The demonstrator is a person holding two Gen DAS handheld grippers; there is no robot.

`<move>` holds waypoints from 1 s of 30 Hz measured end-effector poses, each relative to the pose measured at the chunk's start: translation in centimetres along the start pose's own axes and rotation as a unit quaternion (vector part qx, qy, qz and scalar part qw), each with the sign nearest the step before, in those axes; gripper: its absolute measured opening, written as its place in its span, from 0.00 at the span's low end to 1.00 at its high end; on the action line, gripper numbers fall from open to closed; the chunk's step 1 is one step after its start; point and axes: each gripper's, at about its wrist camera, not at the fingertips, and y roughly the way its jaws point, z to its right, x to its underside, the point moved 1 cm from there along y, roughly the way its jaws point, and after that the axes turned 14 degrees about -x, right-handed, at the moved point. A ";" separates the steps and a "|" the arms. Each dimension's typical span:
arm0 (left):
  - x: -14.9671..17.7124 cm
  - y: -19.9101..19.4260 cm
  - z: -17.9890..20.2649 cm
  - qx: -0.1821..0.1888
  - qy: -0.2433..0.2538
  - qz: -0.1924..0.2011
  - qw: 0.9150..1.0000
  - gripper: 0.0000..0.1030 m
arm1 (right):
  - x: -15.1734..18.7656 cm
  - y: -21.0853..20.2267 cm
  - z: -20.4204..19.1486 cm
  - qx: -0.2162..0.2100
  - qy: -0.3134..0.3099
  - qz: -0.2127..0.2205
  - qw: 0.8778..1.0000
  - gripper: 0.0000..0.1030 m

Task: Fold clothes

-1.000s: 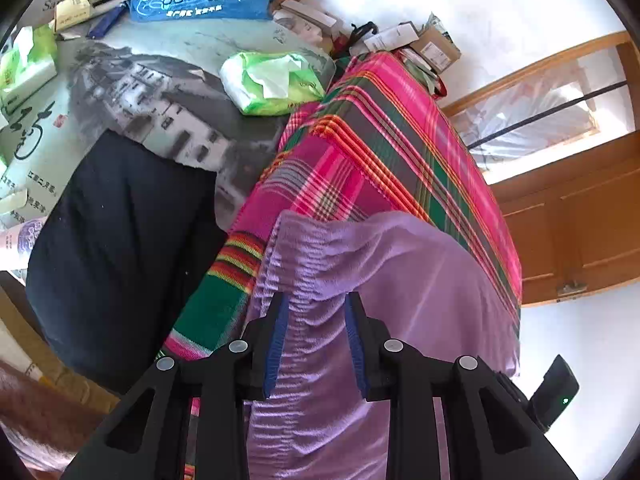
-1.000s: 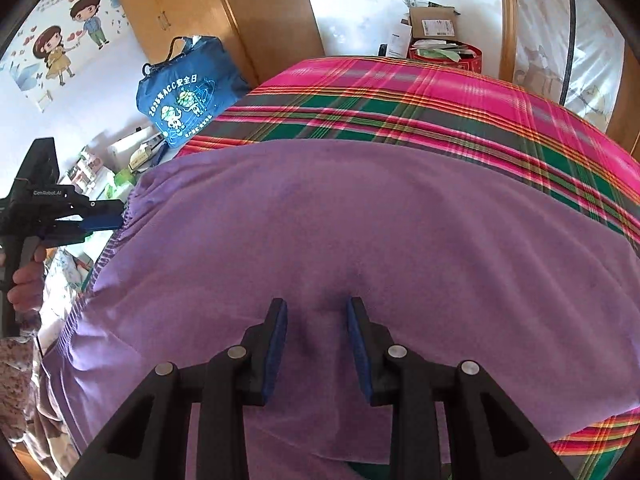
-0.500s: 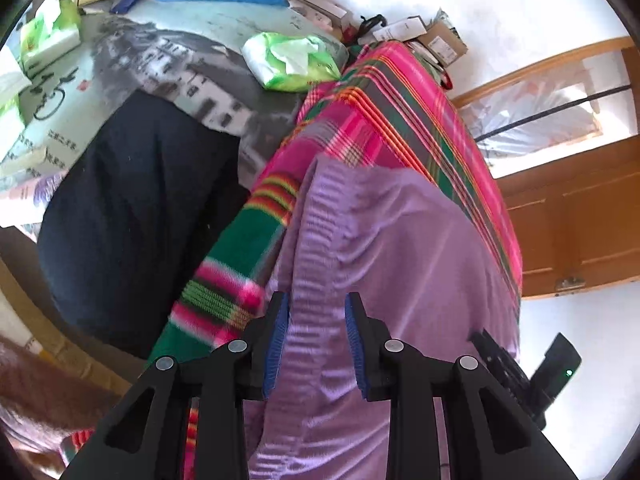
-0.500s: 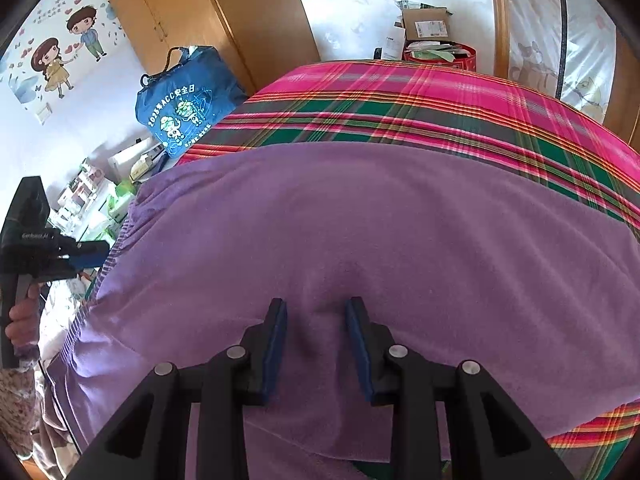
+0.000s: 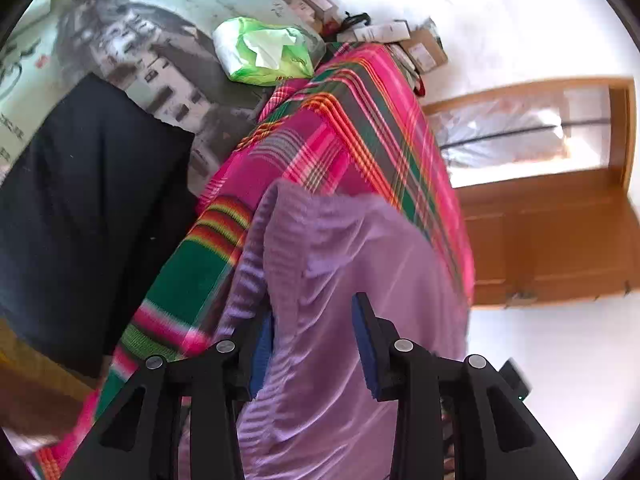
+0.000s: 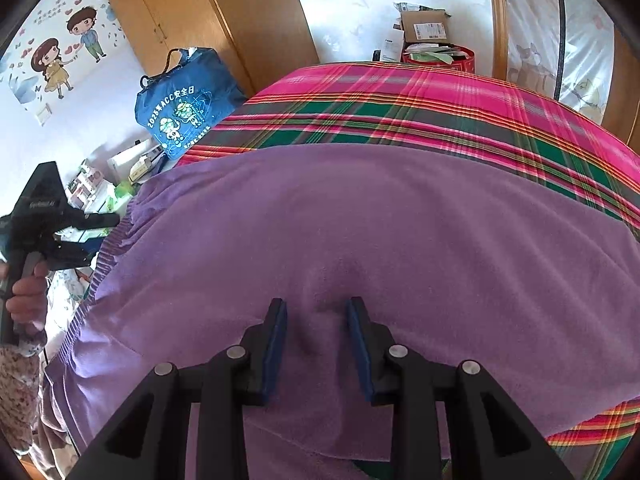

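Left gripper [image 5: 312,344] is opening its jaws around the gathered waistband of the purple garment [image 6: 360,240], which lies spread across the plaid-covered bed [image 6: 440,96] with that band hanging at the bed's left edge; no firm pinch shows. Right gripper [image 6: 316,340] rests part-open on the cloth, pads apart, gripping nothing. If the left closes on only one layer, the fold could drag crooked or the band slip off the edge.

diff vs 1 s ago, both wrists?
The left gripper swung along the elastic edge of the purple garment, and its jaws are opening, with cloth between them. In its view the green tissue pack and black cloth slid outward. The right gripper, its gap, and the plaid sheet stayed put.
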 end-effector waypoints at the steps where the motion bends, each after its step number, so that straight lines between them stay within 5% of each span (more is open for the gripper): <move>1: -0.3 0.1 0.0 0.008 -0.005 -0.002 1.000 0.37 | 0.0 0.0 0.0 0.000 0.000 0.000 1.000 0.31; 7: -1.4 0.6 0.3 0.033 -0.016 0.000 0.999 0.34 | -0.1 0.1 0.0 0.003 0.002 0.001 1.000 0.31; 11: -2.0 0.8 0.2 0.030 -0.013 -0.002 0.999 0.06 | -0.3 0.2 -0.1 0.007 0.002 0.002 1.000 0.31; 19: -3.1 -1.1 0.0 0.020 -0.012 0.055 0.998 0.06 | -1.2 0.2 0.4 0.011 0.003 0.010 1.000 0.31; 25: -3.8 -0.5 -0.7 0.008 -0.026 0.055 0.998 0.06 | -3.1 -0.9 1.9 0.043 -0.001 0.045 0.998 0.31; 30: -3.9 -0.2 -0.9 -0.003 -0.026 0.052 0.998 0.06 | -5.5 -0.3 4.5 0.119 -0.047 0.035 0.991 0.31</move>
